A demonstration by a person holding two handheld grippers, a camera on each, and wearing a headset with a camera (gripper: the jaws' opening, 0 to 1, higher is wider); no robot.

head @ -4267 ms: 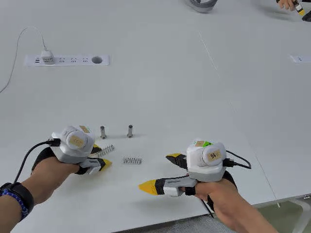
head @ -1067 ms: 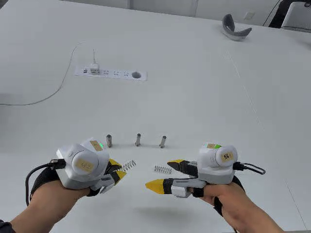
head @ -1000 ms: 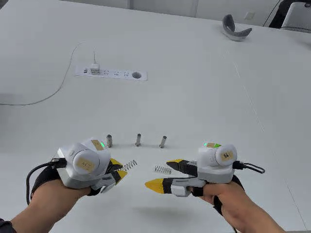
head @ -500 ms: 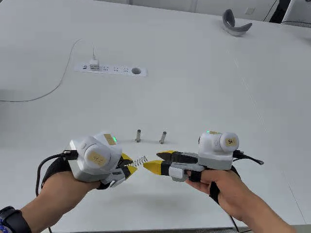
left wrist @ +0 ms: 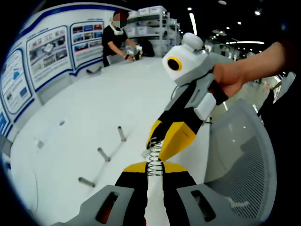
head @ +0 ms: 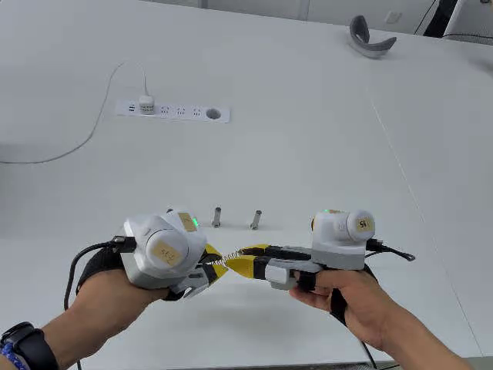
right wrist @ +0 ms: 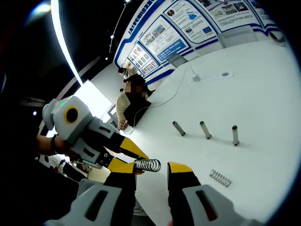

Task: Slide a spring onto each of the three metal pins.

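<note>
The left gripper (left wrist: 154,168) pinches a spring (left wrist: 153,154) by one end, on the person's side of the row of pins (head: 256,220). The spring's long axis runs level. Its free end points between the right gripper's (right wrist: 151,168) parted jaws. A second spring (right wrist: 220,177) lies flat on the counter (head: 308,116) just short of the pins. The leftmost pin (right wrist: 178,128) looks coil-wrapped. In the head view the left gripper mostly hides it.
</note>
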